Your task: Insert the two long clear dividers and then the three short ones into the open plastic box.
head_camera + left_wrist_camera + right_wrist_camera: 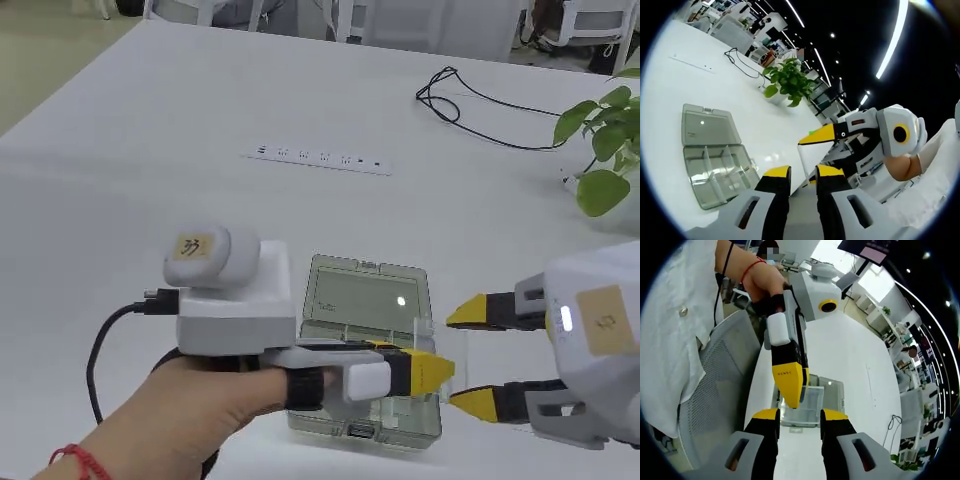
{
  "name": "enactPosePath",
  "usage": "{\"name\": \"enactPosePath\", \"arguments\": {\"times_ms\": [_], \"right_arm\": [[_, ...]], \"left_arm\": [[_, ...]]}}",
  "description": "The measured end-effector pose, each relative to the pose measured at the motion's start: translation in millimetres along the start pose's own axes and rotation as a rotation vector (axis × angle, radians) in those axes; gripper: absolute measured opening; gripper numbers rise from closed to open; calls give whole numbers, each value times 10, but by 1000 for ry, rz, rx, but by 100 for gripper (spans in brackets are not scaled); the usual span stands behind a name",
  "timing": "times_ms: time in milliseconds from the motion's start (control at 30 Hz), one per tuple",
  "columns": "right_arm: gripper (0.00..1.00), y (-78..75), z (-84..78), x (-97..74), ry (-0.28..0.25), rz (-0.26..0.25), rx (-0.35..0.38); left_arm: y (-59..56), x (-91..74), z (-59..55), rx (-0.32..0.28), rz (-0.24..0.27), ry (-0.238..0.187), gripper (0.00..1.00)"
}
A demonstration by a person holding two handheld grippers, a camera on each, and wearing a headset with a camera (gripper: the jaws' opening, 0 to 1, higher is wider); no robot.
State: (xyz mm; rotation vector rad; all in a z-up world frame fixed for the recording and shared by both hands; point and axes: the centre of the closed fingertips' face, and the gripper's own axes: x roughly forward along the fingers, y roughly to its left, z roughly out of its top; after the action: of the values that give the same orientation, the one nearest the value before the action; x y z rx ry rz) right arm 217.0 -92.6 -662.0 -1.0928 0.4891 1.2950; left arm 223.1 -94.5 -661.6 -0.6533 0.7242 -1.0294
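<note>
One divider [441, 342] in left tongs [432, 368] above box [400, 424] right edge

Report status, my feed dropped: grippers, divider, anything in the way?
Left gripper shut on clear divider at the open plastic box. Right gripper open, close beside. Nothing else in the way.

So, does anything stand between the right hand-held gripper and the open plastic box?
Yes. The left hand-held gripper, shut on a clear divider, hangs over the open plastic box, directly in front of the right hand-held gripper, whose jaws are open. In the head view its yellow tips also lie between the two.
</note>
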Motion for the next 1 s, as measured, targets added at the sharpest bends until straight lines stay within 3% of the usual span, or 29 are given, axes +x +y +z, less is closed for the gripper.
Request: {"name": "enactPosePath", "arguments": {"times_ms": [500,1000], "right_arm": [[33,6,3,-9,12,-3,-3],[33,-27,19,-8,13,-32,-12]], "left_arm": [[-16,23,-27,-20,-26,7,0],[7,10,6,-62,-21,-26,0]]}}
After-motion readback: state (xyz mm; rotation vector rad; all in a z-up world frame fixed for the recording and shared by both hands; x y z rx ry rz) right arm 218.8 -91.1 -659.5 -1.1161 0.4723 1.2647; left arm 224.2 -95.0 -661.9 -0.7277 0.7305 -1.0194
